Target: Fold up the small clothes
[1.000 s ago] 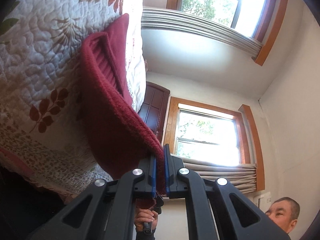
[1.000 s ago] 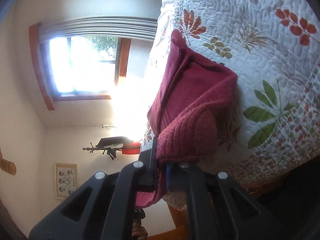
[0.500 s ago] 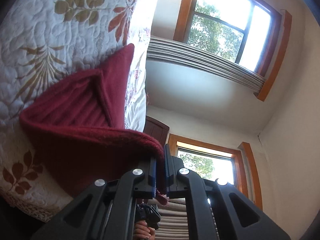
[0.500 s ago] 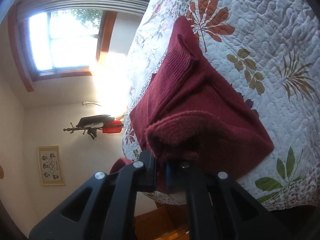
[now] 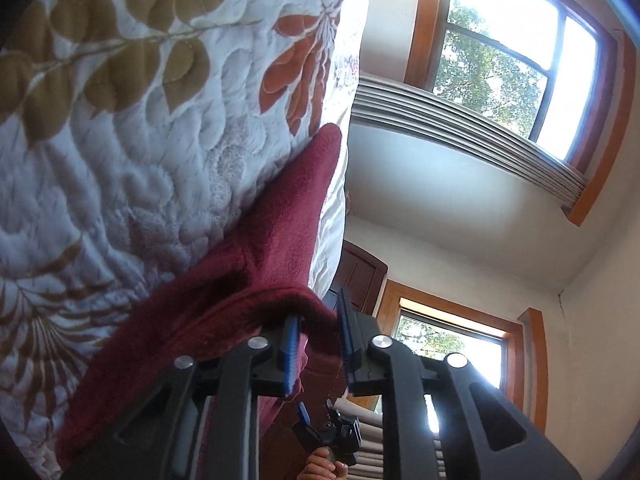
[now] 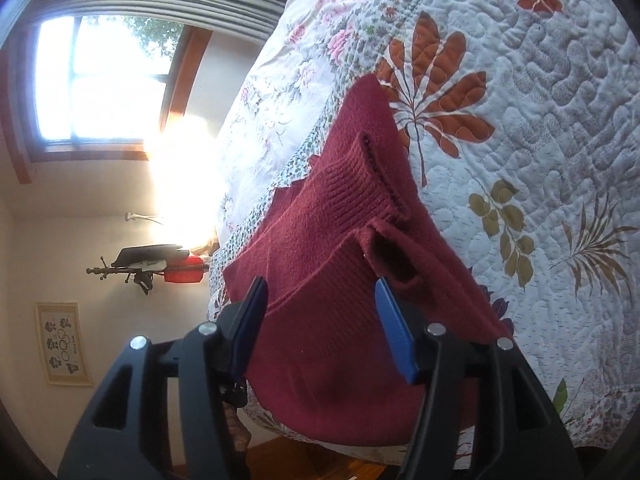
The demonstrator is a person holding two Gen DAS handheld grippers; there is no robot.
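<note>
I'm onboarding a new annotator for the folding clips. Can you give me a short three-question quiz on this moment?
1. True or false: the right gripper is clamped on the maroon knit garment.
2. What lies directly under the garment? A) bare wooden floor B) leaf-print quilt C) plastic tray
3. Fill in: in the left wrist view, a fold of the garment hangs between the parted fingers of the ____ gripper.

Key
1. False: its jaws are spread wide, with the garment lying between them unpinched.
2. B
3. left

Both hand-held grippers, left (image 5: pixel 318 344) and right (image 6: pixel 320 320), now spread open; red sweater (image 6: pixel 344 280) released, lying folded on quilt (image 6: pixel 540 120).
</note>
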